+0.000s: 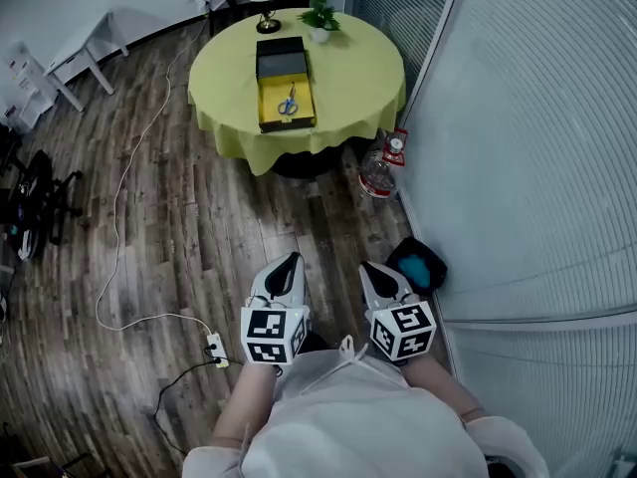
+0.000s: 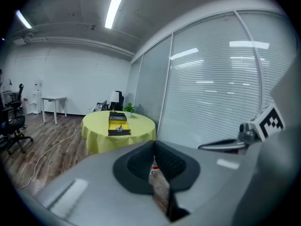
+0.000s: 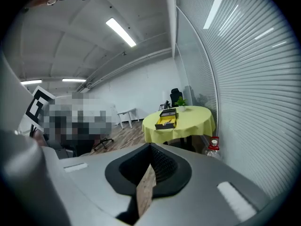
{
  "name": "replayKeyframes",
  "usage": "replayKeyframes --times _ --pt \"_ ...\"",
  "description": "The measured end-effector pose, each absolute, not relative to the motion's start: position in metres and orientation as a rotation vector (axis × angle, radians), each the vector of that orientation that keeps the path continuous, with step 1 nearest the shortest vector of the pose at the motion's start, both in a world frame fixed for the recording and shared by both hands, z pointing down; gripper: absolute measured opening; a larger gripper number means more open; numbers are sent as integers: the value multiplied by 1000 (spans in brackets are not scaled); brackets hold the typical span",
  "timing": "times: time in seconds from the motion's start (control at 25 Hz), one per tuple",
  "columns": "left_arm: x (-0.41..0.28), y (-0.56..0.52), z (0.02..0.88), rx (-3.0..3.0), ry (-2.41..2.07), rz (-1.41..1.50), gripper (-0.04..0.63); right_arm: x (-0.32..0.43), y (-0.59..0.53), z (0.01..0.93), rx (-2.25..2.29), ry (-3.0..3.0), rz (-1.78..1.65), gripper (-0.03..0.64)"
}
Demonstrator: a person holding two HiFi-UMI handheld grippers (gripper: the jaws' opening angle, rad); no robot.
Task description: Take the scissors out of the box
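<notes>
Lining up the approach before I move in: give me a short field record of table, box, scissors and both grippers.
table: round table with yellow cloth, ahead across the wood floor
box: open black box with yellow lining, on the table
scissors: blue-handled scissors, lying inside the box
left gripper: jaws together, empty
right gripper: jaws together, empty
floor: clear plastic bottle with red label, beside the table

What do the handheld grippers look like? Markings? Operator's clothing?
Left gripper and right gripper match: pale grey tapered jaws, black textured pads, each with a white cube bearing black square markers. No cables seen on them. Person wears a light top.
</notes>
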State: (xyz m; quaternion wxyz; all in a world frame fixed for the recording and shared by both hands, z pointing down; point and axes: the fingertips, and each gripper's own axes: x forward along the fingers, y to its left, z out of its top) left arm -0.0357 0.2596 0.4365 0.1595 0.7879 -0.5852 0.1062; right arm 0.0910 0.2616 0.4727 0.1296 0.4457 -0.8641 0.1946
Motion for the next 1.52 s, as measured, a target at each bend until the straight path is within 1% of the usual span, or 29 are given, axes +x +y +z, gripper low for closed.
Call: replayKeyframes --times 0.28,0.48,0.68,0.92,1.32,1.52 --pt "-112 188 434 2278 -1593 297 6 9 186 467 1333 -2468 544 -2" --pt "-151 153 449 2225 -1603 298 7 -20 145 479 1318 -2437 548 -2" --pt "-173 110 463 2176 -1649 322 6 -36 94 493 1276 -2445 554 -2" --pt "-178 27 471 2121 -1730 340 7 -40 1 502 1200 -2489 537 -2" --pt "-146 -158 470 2027 -1833 320 6 -13 -200 483 1064 -2551 415 -2" --pt "-140 -210 489 1929 -1856 392 8 -11 -257 490 989 -2555 426 -2"
